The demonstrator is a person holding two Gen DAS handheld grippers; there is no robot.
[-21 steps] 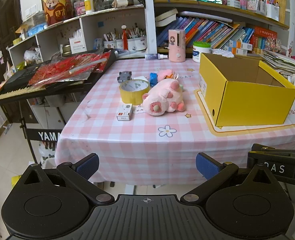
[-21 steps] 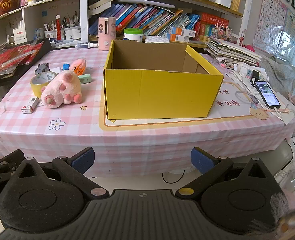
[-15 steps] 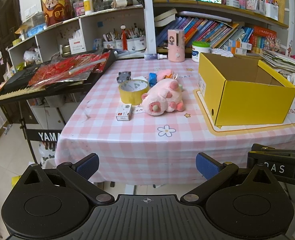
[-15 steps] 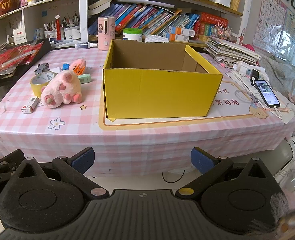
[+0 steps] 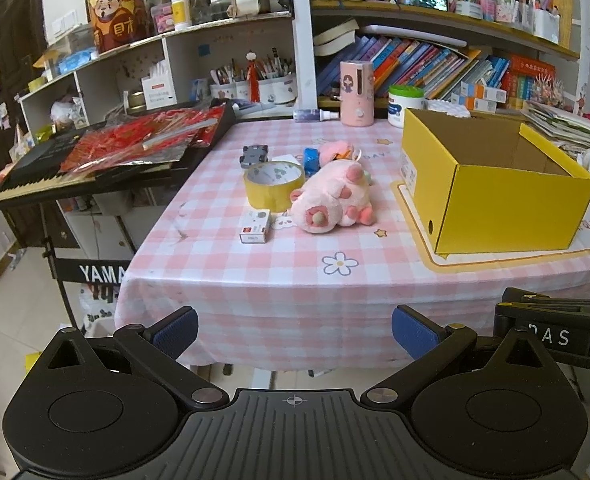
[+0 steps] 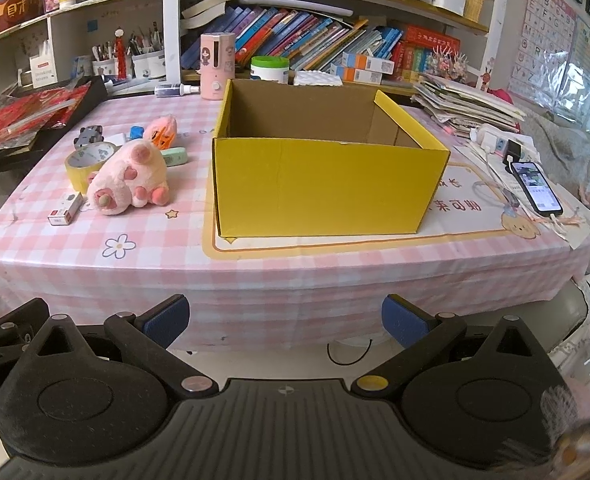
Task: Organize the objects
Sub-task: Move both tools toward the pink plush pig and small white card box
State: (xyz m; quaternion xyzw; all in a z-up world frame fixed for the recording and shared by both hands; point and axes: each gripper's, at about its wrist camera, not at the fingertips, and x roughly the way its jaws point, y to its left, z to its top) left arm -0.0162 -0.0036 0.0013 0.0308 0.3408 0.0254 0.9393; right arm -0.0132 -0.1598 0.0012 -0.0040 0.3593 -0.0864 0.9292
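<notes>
Both grippers, left gripper (image 5: 293, 326) and right gripper (image 6: 283, 316), held wide with nothing between; several small items beside pink plush (image 5: 329, 200) at frame centre, yellow box (image 5: 491, 184) at right, seemingly empty; better to grasp plush across its body, lifting clear of tape roll (image 5: 274, 184).
</notes>
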